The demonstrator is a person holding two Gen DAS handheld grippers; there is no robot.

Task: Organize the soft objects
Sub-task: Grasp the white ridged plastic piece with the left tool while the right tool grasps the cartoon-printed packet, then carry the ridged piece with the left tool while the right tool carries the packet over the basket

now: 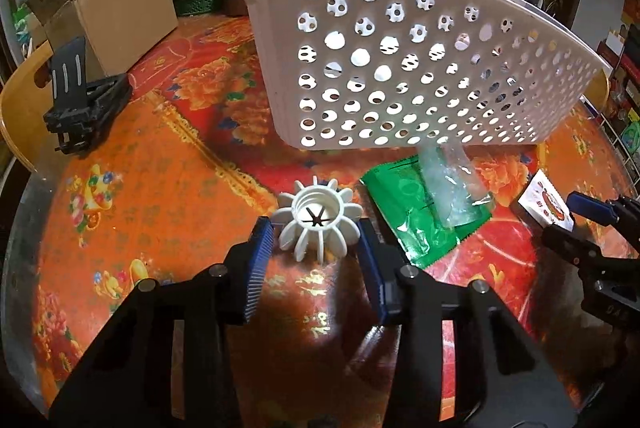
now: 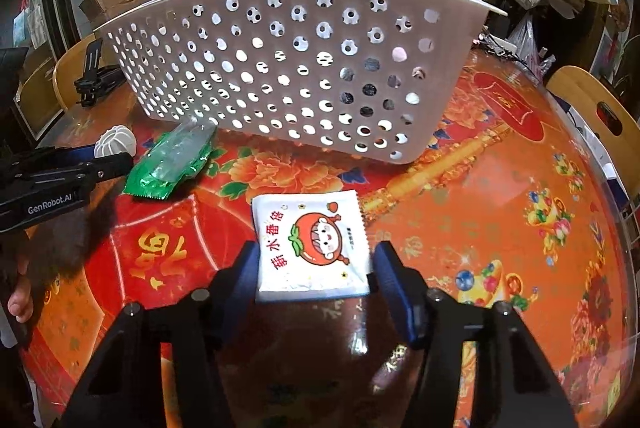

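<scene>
A white ribbed plastic ball (image 1: 316, 218) rests on the red flowered tablecloth, and my left gripper (image 1: 316, 238) is shut on it, a blue pad touching each side. My right gripper (image 2: 314, 266) is shut on a flat white packet (image 2: 312, 244) printed with a cartoon tomato, its pads against the packet's two side edges. A green packet (image 1: 416, 224) with a clear wrapper (image 1: 452, 184) on top lies between the two. The white perforated basket (image 1: 400, 68) stands just behind. In the right wrist view the left gripper (image 2: 100, 164) is at the left, beside the ball (image 2: 116, 144).
An open cardboard box (image 1: 120, 0) and a black folded stand (image 1: 84, 100) sit at the table's far left. Wooden chair backs (image 2: 600, 116) stand at the table's rim. Bags, jars and a steel container crowd the space behind the basket. A person's fingers (image 2: 20, 304) show at the left edge.
</scene>
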